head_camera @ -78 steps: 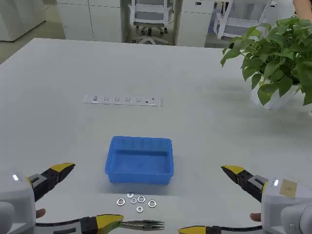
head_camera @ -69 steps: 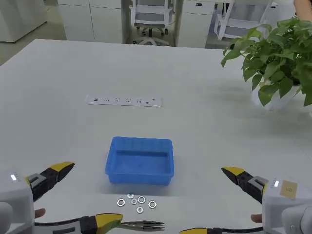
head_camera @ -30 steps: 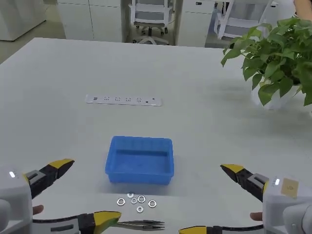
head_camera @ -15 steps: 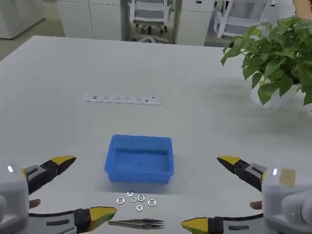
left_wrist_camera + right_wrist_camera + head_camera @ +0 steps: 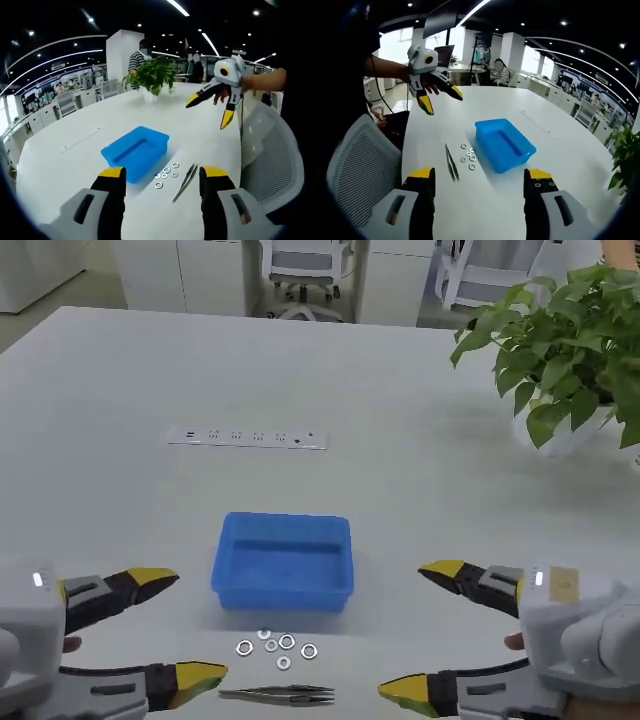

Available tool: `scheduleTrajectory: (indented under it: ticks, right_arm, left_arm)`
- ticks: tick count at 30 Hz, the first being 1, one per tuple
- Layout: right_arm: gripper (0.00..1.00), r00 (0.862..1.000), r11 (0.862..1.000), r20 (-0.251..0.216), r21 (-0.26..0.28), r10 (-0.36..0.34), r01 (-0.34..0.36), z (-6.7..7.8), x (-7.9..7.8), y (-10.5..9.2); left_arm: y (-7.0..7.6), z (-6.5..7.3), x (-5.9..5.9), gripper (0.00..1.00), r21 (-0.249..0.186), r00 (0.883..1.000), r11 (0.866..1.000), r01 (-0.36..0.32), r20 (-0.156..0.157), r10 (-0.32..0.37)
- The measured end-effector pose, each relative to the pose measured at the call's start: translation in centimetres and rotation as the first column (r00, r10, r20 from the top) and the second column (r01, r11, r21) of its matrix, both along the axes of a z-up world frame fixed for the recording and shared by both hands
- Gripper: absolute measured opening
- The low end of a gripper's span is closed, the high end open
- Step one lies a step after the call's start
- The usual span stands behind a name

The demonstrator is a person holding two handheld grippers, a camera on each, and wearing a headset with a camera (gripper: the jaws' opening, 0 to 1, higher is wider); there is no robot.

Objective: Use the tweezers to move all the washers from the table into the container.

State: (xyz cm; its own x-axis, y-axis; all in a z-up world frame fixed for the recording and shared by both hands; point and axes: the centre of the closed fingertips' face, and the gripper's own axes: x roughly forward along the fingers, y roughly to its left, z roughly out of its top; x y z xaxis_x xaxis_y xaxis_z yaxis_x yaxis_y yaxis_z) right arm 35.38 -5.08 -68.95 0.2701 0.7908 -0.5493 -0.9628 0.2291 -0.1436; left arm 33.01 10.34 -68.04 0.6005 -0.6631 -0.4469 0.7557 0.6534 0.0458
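Your washers cluster at lower centre of the head view, just below the blue container, with the tweezers lying beneath them. Your left gripper and right gripper flank them at the bottom corners, jaws spread wide, holding nothing

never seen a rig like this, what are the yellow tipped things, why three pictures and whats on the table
No robot here: a person holds a tool in each hand, the left gripper and the right gripper, each with two yellow-tipped fingers. The head view comes from a camera on the person's head; the two round ones from cameras riding on the grippers. On the white table lie an empty blue container, a cluster of washers in front of it, and tweezers nearest the person. Farther off are a power strip and a potted plant. Both grippers are open and hold nothing.
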Motion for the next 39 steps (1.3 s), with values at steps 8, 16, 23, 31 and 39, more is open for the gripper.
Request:
scheduleTrajectory:
  ticks: [8, 16, 23, 31, 39]
  right_arm:
    - [0.59, 0.992, 0.991, 0.011, -0.049, 0.129, -0.128, -1.0, -0.6, 1.5]
    - [0.47, 0.97, 0.966, 0.004, -0.089, 0.243, -0.241, -2.3, -1.5, 3.0]
    - [0.36, 0.946, 0.936, -0.024, -0.137, 0.323, -0.324, -3.9, -2.4, 4.1]
    - [0.3, 0.923, 0.904, -0.049, -0.189, 0.382, -0.384, -5.7, -2.9, 5.0]
    - [0.25, 0.897, 0.87, -0.095, -0.218, 0.432, -0.442, -7.5, -3.8, 5.9]
  left_arm:
    - [-0.4, -1.8, -0.5, 0.49, 0.05, 0.994, 0.994, 0.1, -0.054, -0.097]
    - [-0.5, -4.3, -1.0, 0.39, 0.123, 0.975, 0.972, 0.201, -0.119, -0.187]
    - [-0.7, -6.0, -1.3, 0.32, 0.168, 0.957, 0.95, 0.263, -0.167, -0.235]
    - [-0.8, -7.8, -1.6, 0.28, 0.211, 0.939, 0.925, 0.315, -0.213, -0.271]
    - [-0.9, -9.3, -1.8, 0.25, 0.236, 0.919, 0.904, 0.357, -0.261, -0.295]
